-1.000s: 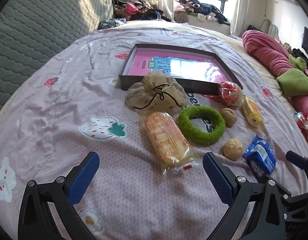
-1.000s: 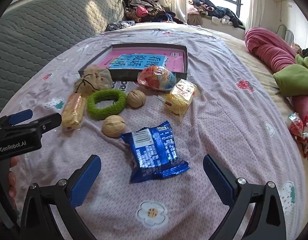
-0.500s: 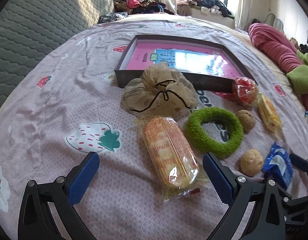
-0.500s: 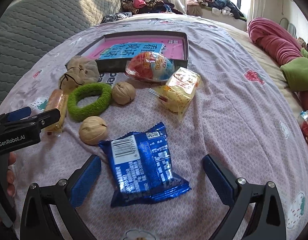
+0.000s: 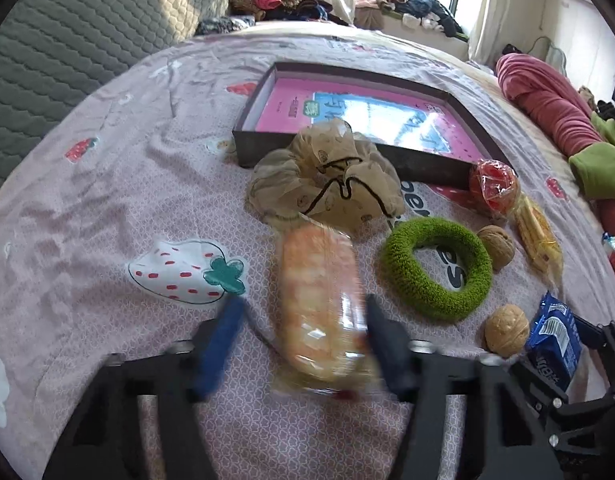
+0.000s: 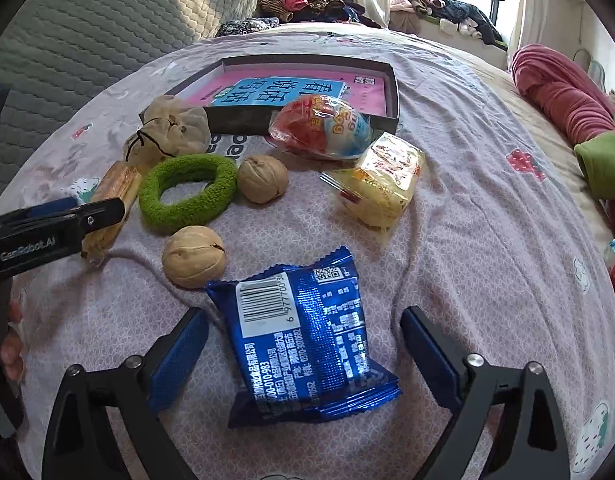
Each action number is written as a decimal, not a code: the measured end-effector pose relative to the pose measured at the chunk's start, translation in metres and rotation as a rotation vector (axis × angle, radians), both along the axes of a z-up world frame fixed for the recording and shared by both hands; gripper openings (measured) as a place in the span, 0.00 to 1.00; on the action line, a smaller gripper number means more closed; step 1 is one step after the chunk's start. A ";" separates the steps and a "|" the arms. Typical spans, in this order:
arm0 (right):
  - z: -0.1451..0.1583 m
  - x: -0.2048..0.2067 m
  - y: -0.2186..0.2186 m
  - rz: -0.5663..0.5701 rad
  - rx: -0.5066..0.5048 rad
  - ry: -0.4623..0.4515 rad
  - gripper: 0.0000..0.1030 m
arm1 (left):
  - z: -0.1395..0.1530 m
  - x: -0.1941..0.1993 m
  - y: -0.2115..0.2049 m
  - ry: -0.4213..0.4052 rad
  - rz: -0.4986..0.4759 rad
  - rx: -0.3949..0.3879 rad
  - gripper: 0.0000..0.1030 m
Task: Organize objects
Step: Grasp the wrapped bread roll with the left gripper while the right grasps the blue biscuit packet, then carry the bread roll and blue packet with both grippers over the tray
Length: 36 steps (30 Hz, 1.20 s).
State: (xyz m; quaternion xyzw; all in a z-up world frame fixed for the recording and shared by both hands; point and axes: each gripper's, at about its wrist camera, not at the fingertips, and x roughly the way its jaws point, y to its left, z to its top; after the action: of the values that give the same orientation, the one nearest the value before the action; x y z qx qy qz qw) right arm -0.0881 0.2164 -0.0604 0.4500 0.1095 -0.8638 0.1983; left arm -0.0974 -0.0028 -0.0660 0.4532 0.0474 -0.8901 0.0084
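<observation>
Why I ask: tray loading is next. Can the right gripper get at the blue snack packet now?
Probably yes: the right gripper has open jaws flanking the blue snack packet, with nothing lying over it.

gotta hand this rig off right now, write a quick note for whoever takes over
Left gripper: blurred, fingers either side of the orange cracker pack; grip unclear.
Right gripper: open, straddling the blue snack packet, not gripping.
On the bedsheet: beige drawstring pouch, green ring, two walnuts, yellow snack pack, red-and-blue wrapped toy.
Dark tray holds only a pink book.
Done: nothing sorted. Left: everything.
</observation>
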 end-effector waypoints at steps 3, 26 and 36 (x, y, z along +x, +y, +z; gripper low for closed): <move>0.003 -0.001 0.001 -0.013 -0.005 0.005 0.81 | -0.002 -0.001 0.000 -0.009 -0.021 0.014 0.39; 0.029 0.032 0.007 -0.008 -0.070 0.039 0.52 | 0.024 0.035 0.003 0.046 -0.061 0.014 0.37; 0.062 0.030 -0.001 0.003 -0.077 0.099 0.52 | 0.052 0.036 -0.001 0.086 -0.057 0.020 0.37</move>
State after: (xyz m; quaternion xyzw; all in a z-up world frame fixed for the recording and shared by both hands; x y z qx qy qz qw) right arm -0.0578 0.2149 0.0013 0.3985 0.0864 -0.8884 0.2111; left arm -0.0619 -0.0043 -0.0143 0.4159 0.0438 -0.9081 -0.0234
